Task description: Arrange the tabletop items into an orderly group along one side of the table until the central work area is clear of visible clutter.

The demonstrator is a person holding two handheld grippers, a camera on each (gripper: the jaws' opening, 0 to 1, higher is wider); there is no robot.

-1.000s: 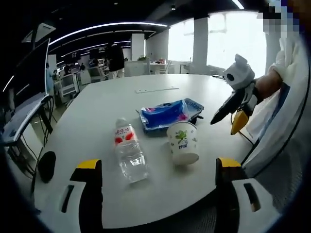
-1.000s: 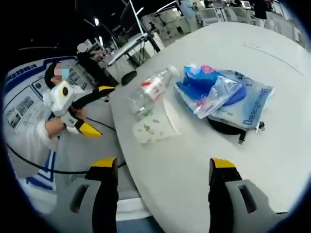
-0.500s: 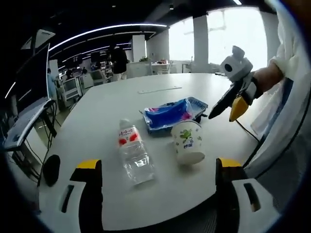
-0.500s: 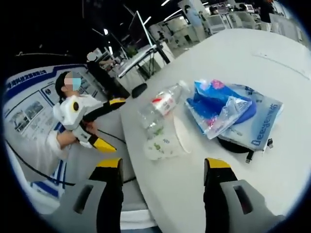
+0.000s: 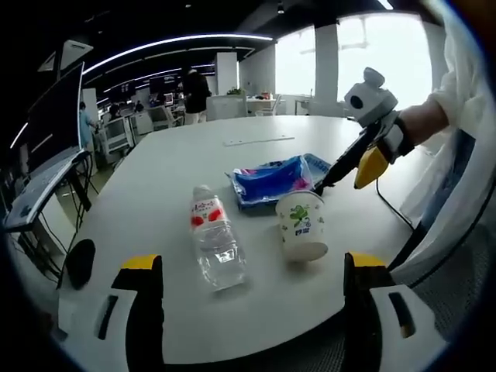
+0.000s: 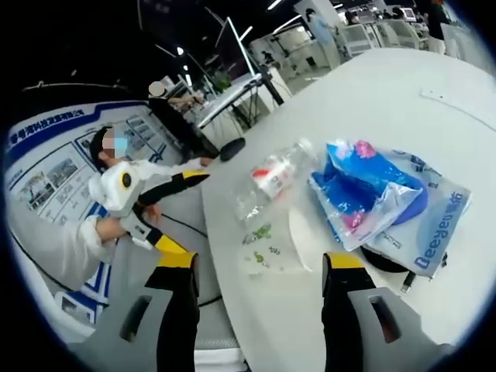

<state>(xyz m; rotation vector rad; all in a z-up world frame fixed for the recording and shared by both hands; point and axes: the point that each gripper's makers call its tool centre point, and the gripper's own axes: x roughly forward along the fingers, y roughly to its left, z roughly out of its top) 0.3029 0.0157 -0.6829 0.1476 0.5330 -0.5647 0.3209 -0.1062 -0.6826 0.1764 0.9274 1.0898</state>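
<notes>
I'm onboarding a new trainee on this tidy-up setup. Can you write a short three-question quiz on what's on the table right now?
1. True or false: the water bottle stands upright.
2. What lies just behind the paper cup: A) a stapler, B) the blue plastic bag, C) a plate?
3. Fill in: both jaws of the left claw hold ____.

Key: 1 false, it lies on its side; 2 B; 3 nothing, they stand open.

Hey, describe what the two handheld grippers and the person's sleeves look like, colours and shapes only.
Each gripper has two broad black jaws capped with yellow tips, set on light grey bodies with a slot in each side. In the left gripper view, the right gripper shows a black-and-yellow front and a white rounded housing. The sleeve is white; another white sleeve shows in the right gripper view.
</notes>
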